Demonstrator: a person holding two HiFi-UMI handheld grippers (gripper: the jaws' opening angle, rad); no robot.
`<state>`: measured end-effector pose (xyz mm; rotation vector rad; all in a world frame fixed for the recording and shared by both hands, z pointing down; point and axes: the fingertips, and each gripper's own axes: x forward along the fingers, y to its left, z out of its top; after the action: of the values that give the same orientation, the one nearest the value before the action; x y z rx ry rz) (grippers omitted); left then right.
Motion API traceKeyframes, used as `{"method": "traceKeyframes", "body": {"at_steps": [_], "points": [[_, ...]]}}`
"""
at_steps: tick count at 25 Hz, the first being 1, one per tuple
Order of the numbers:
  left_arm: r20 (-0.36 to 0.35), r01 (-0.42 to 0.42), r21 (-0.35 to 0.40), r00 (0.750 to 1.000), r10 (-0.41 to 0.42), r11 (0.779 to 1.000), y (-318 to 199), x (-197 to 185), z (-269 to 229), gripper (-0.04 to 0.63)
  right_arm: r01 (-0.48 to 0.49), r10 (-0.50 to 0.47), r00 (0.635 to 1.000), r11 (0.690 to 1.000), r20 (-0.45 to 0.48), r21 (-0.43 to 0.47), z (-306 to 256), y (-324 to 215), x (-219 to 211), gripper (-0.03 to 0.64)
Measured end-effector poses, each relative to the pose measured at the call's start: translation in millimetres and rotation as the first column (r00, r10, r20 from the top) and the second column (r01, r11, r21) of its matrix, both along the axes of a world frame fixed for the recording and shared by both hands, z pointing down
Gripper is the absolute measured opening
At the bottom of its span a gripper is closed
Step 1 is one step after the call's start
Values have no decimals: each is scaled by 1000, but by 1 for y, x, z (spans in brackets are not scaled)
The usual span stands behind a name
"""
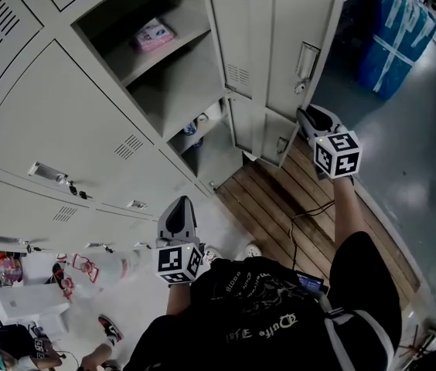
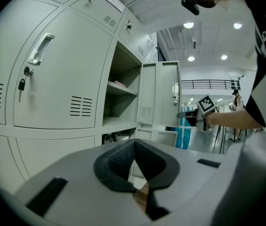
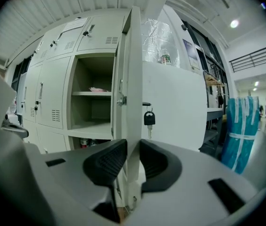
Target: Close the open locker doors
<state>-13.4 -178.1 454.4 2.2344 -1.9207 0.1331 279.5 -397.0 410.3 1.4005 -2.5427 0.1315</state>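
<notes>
The tall grey locker door (image 1: 295, 45) stands wide open from a compartment whose shelf holds a pink packet (image 1: 154, 35). Below it a smaller door (image 1: 276, 139) is open too. My right gripper (image 1: 304, 116) reaches to the tall door's free edge. In the right gripper view the door edge (image 3: 134, 79) runs straight between the jaws, and my right gripper (image 3: 133, 160) is shut on it, just under a hanging key (image 3: 149, 119). My left gripper (image 1: 178, 205) hovers before the closed lockers, touching nothing. Seen from its own camera, my left gripper (image 2: 135, 147) is shut and holds nothing.
A wooden floor strip (image 1: 280, 207) with a black cable runs below the open doors. A blue wrapped bundle (image 1: 396, 37) stands to the right on the grey floor. Small items sit in the low open compartment (image 1: 195, 127). Shoes and clutter lie at the lower left.
</notes>
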Motion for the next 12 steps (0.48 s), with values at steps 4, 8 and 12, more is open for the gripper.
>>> {"method": "traceKeyframes", "body": {"at_steps": [4, 8, 12], "points": [[-11, 6, -4, 1000, -6, 1000, 1, -3, 1, 6, -36, 36, 999, 999, 8, 8, 0, 11, -9, 87], [-34, 13, 8, 999, -13, 1000, -3, 1, -6, 6, -92, 91, 996, 996, 12, 13, -1, 19, -13, 86], [-16, 10, 3, 1000, -10, 1000, -1, 3, -6, 6, -123, 122, 992, 992, 19, 17, -1, 28, -21, 86]]}}
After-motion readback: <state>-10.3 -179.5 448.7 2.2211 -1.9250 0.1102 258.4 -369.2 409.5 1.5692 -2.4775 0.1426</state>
